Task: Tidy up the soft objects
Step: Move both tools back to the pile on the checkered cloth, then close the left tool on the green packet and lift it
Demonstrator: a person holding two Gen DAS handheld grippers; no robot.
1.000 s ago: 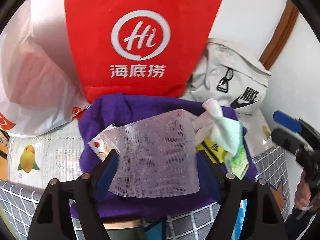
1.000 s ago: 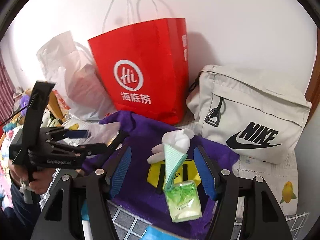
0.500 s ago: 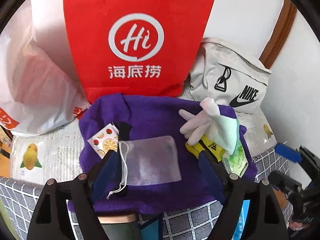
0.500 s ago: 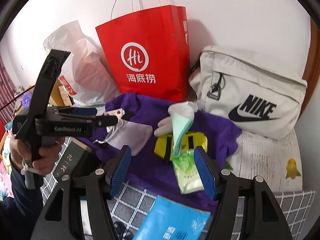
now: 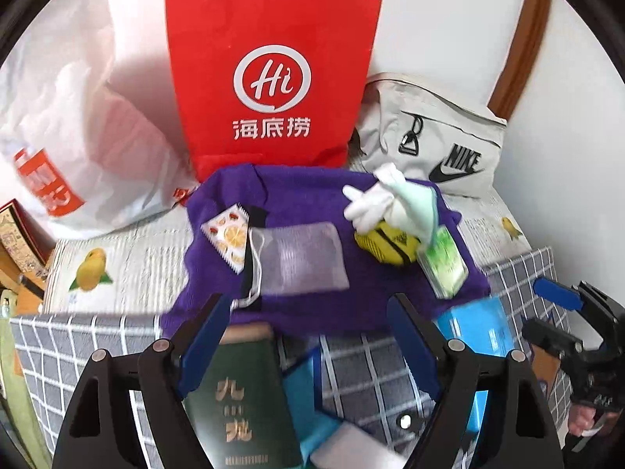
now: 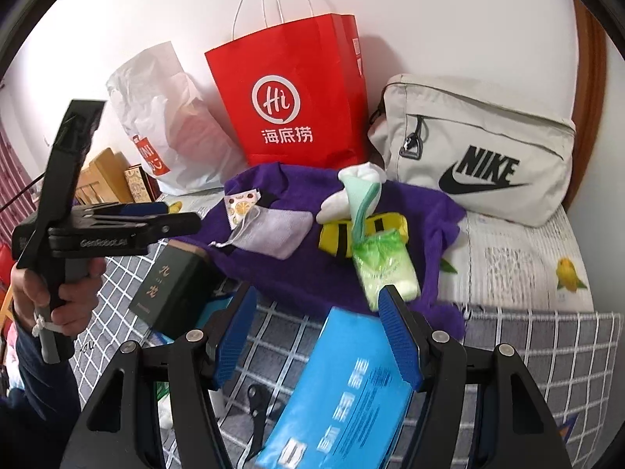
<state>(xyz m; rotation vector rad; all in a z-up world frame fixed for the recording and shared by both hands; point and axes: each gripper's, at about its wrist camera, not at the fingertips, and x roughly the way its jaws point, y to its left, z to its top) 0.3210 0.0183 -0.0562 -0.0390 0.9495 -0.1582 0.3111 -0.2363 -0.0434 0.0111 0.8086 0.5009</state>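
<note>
A grey checked cloth point(image 6: 547, 336) covers the near surface. On it a soft purple knit cloth point(image 5: 312, 305) lies rumpled before a stiff red paper bag point(image 5: 269, 78) and a beige canvas pouch point(image 6: 480, 148). On the purple cloth lie a translucent mesh drawstring pouch point(image 5: 300, 258), flat and rectangular, a yellow fabric piece point(image 6: 340, 238), a crinkly green tissue pack point(image 6: 384, 269) and a limp white glove point(image 5: 371, 203). The left gripper point(image 5: 308, 324) and right gripper point(image 6: 316, 312) both stand wide, holding nothing.
</note>
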